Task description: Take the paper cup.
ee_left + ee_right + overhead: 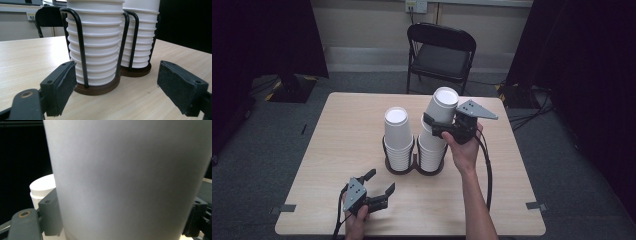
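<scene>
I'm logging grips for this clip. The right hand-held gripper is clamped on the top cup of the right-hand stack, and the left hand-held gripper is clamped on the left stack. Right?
Not quite. The left hand-held gripper is open and holds nothing, short of the left stack, as the high view shows. The right hand-held gripper is indeed clamped on the top cup of the right-hand stack.

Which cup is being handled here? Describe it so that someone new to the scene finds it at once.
On the wooden table, a dark two-ring holder carries two stacks of upturned white cups. The handled cup tops the right stack: it alone leans, clamped by the right hand-held gripper.
</scene>
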Demonstrator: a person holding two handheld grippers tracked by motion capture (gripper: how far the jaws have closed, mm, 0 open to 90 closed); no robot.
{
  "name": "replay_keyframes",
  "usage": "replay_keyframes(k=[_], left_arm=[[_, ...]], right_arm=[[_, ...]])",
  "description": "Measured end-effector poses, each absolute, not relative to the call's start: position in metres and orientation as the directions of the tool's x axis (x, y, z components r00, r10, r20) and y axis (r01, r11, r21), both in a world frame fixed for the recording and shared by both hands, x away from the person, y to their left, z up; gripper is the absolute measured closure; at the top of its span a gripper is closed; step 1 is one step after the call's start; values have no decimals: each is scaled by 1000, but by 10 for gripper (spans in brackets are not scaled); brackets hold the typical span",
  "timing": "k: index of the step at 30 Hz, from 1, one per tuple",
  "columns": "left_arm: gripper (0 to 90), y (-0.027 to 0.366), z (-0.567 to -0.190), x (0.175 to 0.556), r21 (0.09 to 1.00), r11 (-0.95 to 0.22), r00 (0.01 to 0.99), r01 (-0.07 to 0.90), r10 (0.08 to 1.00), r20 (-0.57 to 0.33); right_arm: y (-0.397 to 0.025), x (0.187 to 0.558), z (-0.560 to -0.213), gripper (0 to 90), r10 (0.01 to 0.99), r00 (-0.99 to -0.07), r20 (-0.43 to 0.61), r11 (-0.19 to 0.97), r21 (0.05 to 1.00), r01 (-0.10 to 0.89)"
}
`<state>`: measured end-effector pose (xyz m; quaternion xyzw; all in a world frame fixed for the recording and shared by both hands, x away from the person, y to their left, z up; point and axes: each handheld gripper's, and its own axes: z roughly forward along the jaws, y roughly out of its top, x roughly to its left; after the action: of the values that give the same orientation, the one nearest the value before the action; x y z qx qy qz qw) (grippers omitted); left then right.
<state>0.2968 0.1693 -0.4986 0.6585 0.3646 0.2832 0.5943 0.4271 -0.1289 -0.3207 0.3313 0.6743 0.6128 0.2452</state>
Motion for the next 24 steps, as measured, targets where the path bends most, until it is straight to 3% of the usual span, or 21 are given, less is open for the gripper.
replay_keyframes(k=[14, 24], left_arm=[[159, 169, -498, 297, 990, -34, 577, 140, 815, -54], [161, 169, -498, 297, 989, -32, 581, 143, 812, -57]], right_arm=[[-134, 420, -305, 148, 734, -676, 71, 20, 992, 126], [-148, 411, -303, 152, 756, -642, 126, -35, 988, 153]])
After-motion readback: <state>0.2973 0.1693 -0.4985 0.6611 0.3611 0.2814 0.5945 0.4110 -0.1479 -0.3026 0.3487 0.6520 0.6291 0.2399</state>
